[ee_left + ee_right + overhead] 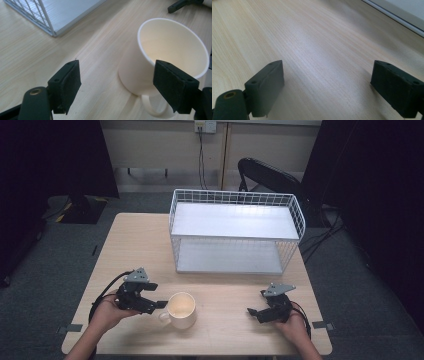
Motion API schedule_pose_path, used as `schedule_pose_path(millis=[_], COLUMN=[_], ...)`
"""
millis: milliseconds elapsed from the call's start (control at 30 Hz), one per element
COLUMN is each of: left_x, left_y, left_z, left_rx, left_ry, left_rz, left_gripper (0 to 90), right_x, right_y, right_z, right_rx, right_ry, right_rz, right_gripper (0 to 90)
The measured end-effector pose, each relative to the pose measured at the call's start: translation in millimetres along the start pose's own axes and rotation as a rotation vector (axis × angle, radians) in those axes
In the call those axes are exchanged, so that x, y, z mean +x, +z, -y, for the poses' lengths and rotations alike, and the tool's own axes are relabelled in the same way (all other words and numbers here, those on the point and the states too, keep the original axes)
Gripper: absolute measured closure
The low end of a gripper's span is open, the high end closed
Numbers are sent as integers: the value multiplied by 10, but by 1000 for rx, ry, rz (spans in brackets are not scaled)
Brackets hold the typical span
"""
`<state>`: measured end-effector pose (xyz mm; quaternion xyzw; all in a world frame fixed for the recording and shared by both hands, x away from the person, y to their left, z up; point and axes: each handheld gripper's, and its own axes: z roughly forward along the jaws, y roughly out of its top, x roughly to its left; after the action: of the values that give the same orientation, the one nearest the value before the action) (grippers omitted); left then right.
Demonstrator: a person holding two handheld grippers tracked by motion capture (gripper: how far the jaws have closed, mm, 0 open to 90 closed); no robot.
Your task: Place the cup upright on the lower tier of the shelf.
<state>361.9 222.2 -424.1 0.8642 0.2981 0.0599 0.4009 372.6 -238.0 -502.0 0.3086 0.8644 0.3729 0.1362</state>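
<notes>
A cream mug (181, 310) stands upright and empty near the front of the wooden table (140, 245), its handle turned toward the front left. My left gripper (160, 304) hovers just left of it, open, with its tips near the handle. In the left gripper view the mug (172, 50) sits ahead and to the right, its handle low beside the right pad (175, 85), and nothing is pressed between the pads. My right gripper (256, 304) rests open at the front right, over bare wood (327, 50).
A white wire two-level rack (235, 200) takes up the back middle of the table; its corner (50, 12) lies ahead of my left gripper. Behind the table stands a black fan (270, 175). Dark curtains flank both sides.
</notes>
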Motion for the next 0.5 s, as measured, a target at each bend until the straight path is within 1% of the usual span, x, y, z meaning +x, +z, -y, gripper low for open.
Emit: schedule_pose_path(millis=[67, 133, 167, 233, 367, 433, 500], left_x=[-7, -11, -10, -5, -37, -64, -94], left_y=[-2, -7, -11, -14, -13, 5, 62], left_z=[-12, -36, -50, -78, -138, -163, -189], left_rx=[-2, -3, -3, -12, -19, -11, 1], left_ry=[2, -5, -9, -19, -9, 5, 7], left_rz=[0, 8, 1, 8, 15, 13, 18], left_gripper=[220, 221, 221, 221, 221, 220, 219], right_x=[1, 1, 1, 2, 4, 3, 4], right_y=[0, -1, -1, -1, -2, -2, -2], right_z=[0, 1, 1, 1, 1, 1, 1], right_rx=[-1, 0, 0, 0, 0, 1, 0], right_ry=[2, 0, 0, 1, 2, 2, 2], right_rz=[1, 2, 2, 2, 2, 2, 3], right_gripper=[107, 107, 107, 107, 108, 107, 108])
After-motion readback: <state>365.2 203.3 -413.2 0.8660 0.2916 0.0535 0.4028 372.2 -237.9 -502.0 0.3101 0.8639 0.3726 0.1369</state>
